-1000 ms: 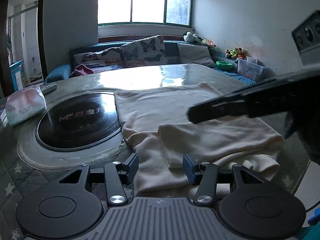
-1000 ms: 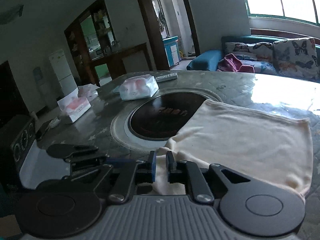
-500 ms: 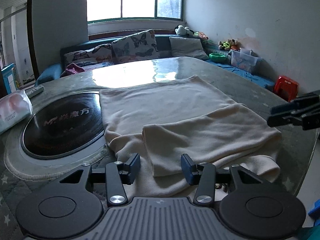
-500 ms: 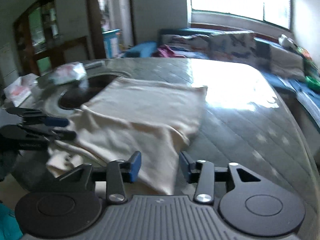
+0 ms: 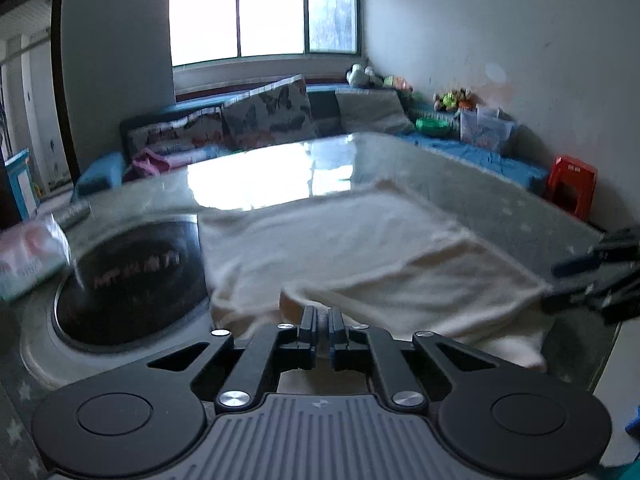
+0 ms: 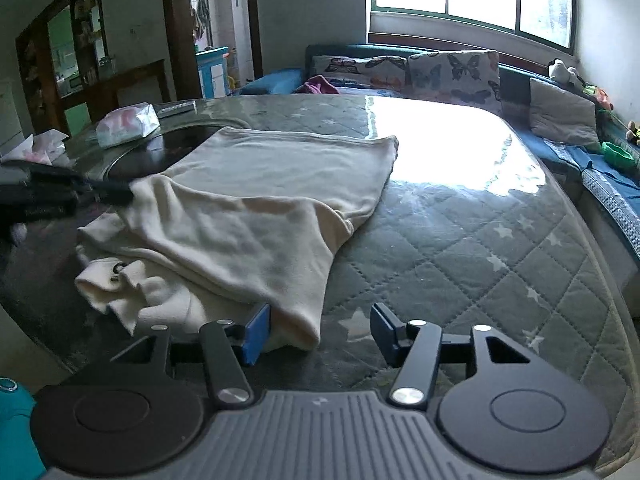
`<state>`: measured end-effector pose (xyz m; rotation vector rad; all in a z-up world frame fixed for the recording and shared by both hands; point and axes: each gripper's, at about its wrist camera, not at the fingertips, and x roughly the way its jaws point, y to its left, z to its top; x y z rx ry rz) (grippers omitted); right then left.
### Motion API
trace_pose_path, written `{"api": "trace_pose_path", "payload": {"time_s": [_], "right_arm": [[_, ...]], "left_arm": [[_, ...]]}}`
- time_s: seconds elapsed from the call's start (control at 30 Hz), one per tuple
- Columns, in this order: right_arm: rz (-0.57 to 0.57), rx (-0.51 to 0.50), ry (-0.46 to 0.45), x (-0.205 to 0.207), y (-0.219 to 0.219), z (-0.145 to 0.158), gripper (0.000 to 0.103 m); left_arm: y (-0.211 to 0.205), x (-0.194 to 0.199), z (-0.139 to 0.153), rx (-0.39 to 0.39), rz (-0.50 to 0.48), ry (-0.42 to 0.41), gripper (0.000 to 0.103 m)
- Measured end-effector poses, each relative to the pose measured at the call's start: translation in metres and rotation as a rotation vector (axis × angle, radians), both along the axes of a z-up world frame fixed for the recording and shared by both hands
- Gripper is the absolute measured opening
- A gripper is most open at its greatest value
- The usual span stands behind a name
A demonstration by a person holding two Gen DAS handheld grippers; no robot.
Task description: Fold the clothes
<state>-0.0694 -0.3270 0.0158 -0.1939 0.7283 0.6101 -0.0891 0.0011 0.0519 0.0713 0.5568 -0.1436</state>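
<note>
Left wrist view: the left gripper [image 5: 322,322] has its jaws clenched on the near corner of a folded flap of the cream garment [image 5: 360,248] — a sliver of cloth shows between the fingertips. This view is motion-blurred; it alone shows the lettered face of the dark round hotplate [image 5: 132,276] set into the surface [image 5: 500,208], the cloth's left edge overlapping its rim. The right gripper [image 5: 592,276] appears at the right margin, beside the flap's far corner.

Right wrist view: sharp. The right gripper [image 6: 316,328] has its jaws released and spread wide, the left fingertip touching the hanging end of the flap while the right one stands clear over the quilted surface [image 6: 480,240]. Only this view shows the bunched lower layer at the near-left edge, with small metal fasteners [image 6: 117,269], and the left gripper [image 6: 100,192] pinching the flap's opposite corner.

The garment [image 6: 260,200] lies flat with its long axis running from the near edge of the surface toward the sofa [image 6: 400,68] under the window; its straight far edge points at the sofa — the folded flap lies crosswise over the near end. A tissue pack [image 6: 126,124] sits beyond the hotplate.
</note>
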Motion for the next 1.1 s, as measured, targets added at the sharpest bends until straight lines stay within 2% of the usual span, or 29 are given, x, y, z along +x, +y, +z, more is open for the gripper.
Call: {"api": "trace_pose_path", "payload": {"time_s": [0.2, 0.3, 0.43, 0.6, 0.63, 0.7, 0.83, 0.97, 1.1], "right_arm": [[-0.03, -0.035, -0.018, -0.001, -0.001, -0.006, 0.057], [-0.07, -0.041, -0.019, -0.001, -0.005, -0.009, 0.058], [-0.101, -0.026, -0.004, -0.001, -0.011, -0.01, 0.058], [-0.101, -0.029, 0.011, 0.0, -0.017, -0.006, 0.058], [-0.098, -0.019, 0.009, 0.001, -0.018, -0.003, 0.057], [-0.092, -0.001, 0.005, 0.003, -0.021, 0.003, 0.055], [-0.054, 0.044, -0.024, 0.011, -0.015, 0.017, 0.046], [0.021, 0.08, -0.042, 0.027, 0.009, 0.022, 0.034], [0.082, 0.081, -0.051, 0.041, 0.035, 0.016, 0.029]], "left_arm": [[-0.003, -0.002, 0.029, -0.008, -0.013, -0.095, 0.006], [-0.003, -0.005, 0.035, -0.012, -0.02, -0.117, 0.006], [0.001, -0.007, 0.025, 0.0, -0.001, -0.072, 0.006], [0.01, -0.008, 0.0, 0.021, 0.013, 0.036, 0.007], [0.011, -0.008, -0.003, 0.026, 0.013, 0.054, 0.01], [0.013, -0.009, -0.008, 0.039, 0.016, 0.076, 0.01], [0.016, -0.008, -0.006, 0.039, 0.022, 0.066, 0.01], [0.009, 0.0, 0.001, 0.006, -0.002, 0.031, 0.01], [0.0, 0.016, -0.004, -0.021, -0.03, 0.039, 0.01]]}}
